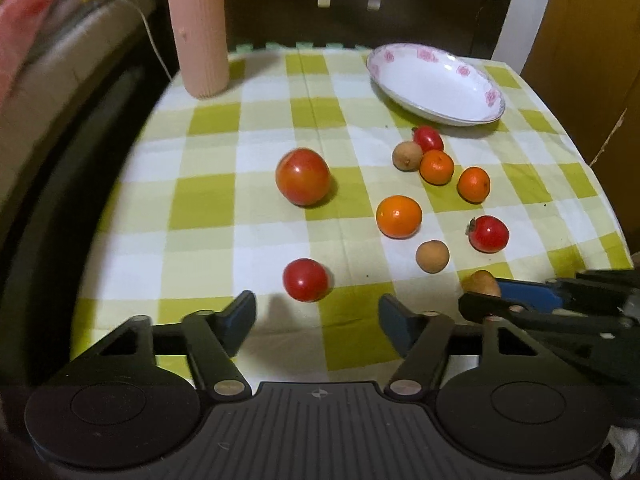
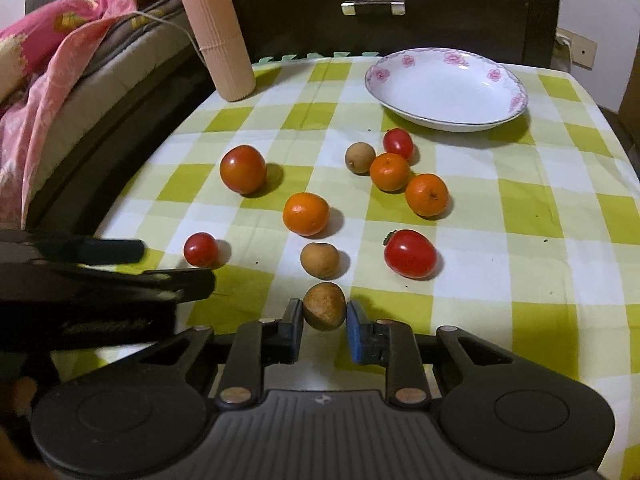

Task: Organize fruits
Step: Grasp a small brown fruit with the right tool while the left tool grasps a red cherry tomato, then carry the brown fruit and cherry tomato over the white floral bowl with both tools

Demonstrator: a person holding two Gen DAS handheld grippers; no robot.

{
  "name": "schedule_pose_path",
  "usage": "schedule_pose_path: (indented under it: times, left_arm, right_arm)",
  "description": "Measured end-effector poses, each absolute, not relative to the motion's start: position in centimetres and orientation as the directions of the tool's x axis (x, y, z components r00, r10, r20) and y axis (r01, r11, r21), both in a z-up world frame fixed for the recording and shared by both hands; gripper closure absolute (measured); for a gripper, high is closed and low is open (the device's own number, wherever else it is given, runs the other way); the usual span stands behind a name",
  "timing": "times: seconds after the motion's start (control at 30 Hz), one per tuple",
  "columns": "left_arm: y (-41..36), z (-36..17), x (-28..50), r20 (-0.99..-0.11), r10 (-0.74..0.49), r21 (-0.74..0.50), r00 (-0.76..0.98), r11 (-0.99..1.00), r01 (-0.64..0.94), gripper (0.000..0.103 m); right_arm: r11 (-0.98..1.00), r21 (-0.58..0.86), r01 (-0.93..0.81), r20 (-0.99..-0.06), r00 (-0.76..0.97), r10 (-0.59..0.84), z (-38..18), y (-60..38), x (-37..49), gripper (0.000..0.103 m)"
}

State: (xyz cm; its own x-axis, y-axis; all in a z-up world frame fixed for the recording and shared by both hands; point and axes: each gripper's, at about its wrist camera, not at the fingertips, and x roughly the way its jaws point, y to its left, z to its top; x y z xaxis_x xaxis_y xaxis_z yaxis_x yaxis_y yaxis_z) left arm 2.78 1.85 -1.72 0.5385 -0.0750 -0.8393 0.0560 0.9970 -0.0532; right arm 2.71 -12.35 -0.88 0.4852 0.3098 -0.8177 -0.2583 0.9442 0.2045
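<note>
Nearest the camera side of the floral plate (image 2: 446, 120), well apart from it at the table's front edge, a small brown fruit (image 2: 324, 306) sits between the fingers of the right gripper (image 2: 323, 320). Its jaws stand narrowly apart on either side of that fruit; a thin gap shows at each pad, so whether they already bear on it cannot be told, and the fruit appears to rest on the checked tablecloth (image 2: 520, 208). This placement suggests a pickup is in hand, with the nearest item taken first. The left gripper (image 1: 318, 314) hovers with its jaws spread wide and nothing between them, facing a small red tomato (image 1: 305, 280) that lies just ahead of its fingers, probably lined up as the following item. The plate stands bare at the far side of the cloth, judged to be the collecting point, so sorting has barely begun. Between plate and grippers the remaining fruit lies loose: three oranges, a large tomato (image 2: 243, 169), two more red tomatoes and two further brown fruits. A ribbed pink cylinder (image 2: 218, 36) stands upright to the left of the plate, clear of the working area. Round fruit may roll if nudged.
</note>
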Motion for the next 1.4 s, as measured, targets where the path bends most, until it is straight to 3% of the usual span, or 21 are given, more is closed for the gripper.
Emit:
schedule_pose_path:
  times: [0.43, 0.67, 0.93, 1.0, 1.13, 1.23, 1.3, 1.4]
  left_arm:
    - [1.5, -3.5, 4.8, -0.856, -0.048, -0.028, 0.516, 0.999, 0.047, 0.051]
    - [1.1, -3.4, 4.6, -0.854, -0.071, -0.032, 0.515, 0.996, 0.085, 0.067]
    - [1.3, -3.4, 5.2, -0.853, -0.082, -0.059, 0.516, 0.996, 0.061, 0.066]
    - [1.2, -3.4, 5.5, -0.850, -0.079, -0.061, 0.521, 0.997, 0.051, 0.055]
    - [1.0, -3.5, 6.1, -0.845, -0.070, -0.050, 0.530, 0.997, 0.053, 0.052]
    - [0.7, -3.6, 5.7, -0.842, -0.045, -0.010, 0.538, 0.998, 0.068, 0.056]
    - [0.7, -3.6, 5.5, -0.841, -0.033, 0.003, 0.540, 0.998, 0.066, 0.067]
    - [1.0, -3.5, 5.5, -0.842, -0.041, -0.011, 0.537, 0.998, 0.059, 0.069]
  right_arm:
    - [0.950, 0.223, -0.220, -0.826, 0.475, 0.304, -1.3, -13.4, 2.8, 0.080]
    - [0.954, 0.220, -0.202, -0.833, 0.469, 0.292, -1.7, -13.7, 3.1, 0.080]
    - [0.956, 0.221, -0.191, -0.838, 0.465, 0.287, -1.7, -13.9, 3.0, 0.080]
    - [0.957, 0.222, -0.187, -0.839, 0.463, 0.285, -1.8, -13.9, 3.0, 0.080]
    - [0.957, 0.223, -0.185, -0.840, 0.462, 0.285, -1.8, -13.9, 3.1, 0.080]
    - [0.957, 0.222, -0.184, -0.841, 0.460, 0.284, -1.9, -13.8, 3.2, 0.080]
    - [0.958, 0.222, -0.183, -0.842, 0.460, 0.283, -1.9, -13.8, 3.2, 0.080]
    - [0.958, 0.217, -0.187, -0.838, 0.468, 0.281, -1.7, -13.7, 3.1, 0.080]
